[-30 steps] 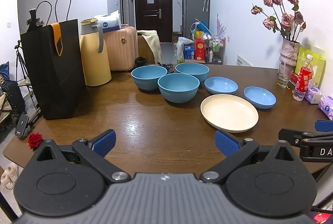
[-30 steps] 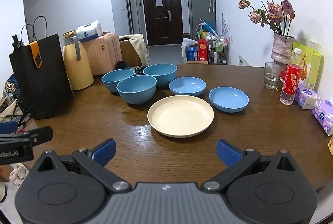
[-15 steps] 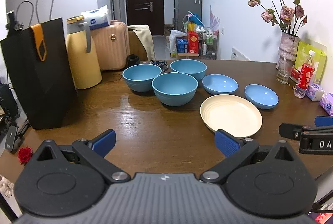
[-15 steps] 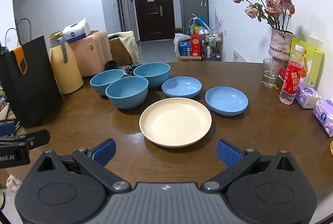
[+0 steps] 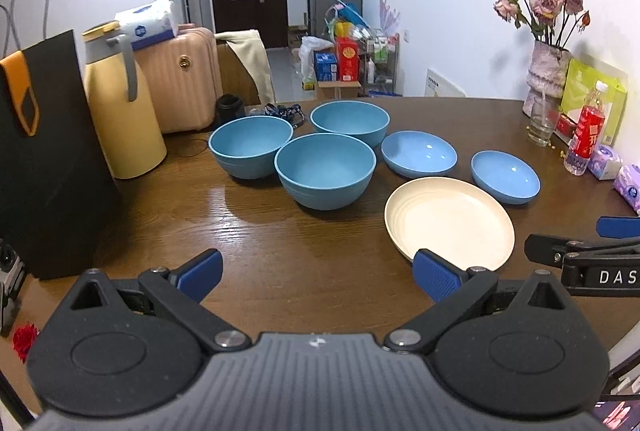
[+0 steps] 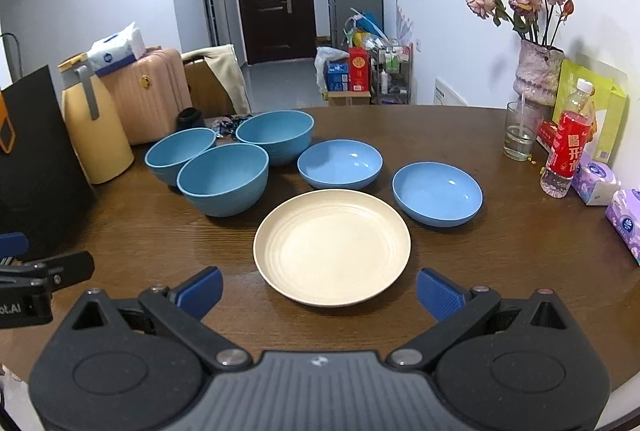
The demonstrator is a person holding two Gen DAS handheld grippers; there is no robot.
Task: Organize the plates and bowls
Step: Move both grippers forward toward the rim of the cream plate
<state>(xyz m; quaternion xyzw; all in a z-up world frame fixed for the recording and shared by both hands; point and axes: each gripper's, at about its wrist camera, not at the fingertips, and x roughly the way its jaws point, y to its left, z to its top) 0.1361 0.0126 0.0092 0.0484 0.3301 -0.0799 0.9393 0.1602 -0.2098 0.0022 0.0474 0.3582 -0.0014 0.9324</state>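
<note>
**Both claws closing in on untouched dishes**

The cream plate (image 6: 332,247) lies flat at centre frame in the right wrist view, with two shallow blue dishes just beyond it: one (image 6: 340,163) above it, one (image 6: 437,194) to its upper right. Three deep blue bowls (image 6: 223,179) cluster at centre left, close together. Nothing is stacked.

Over the last second every dish has grown larger and dropped lower in both views: both claws have advanced over the counter (image 6: 500,251) toward the set. Judgement: sorting has not started; this is the approach.

The right claw (image 6: 319,289) is spread wide and empty, level, bracketing the plate's near rim without contact. The left claw (image 5: 316,273) is likewise spread and empty, facing the nearest bowl (image 5: 325,175).
</note>
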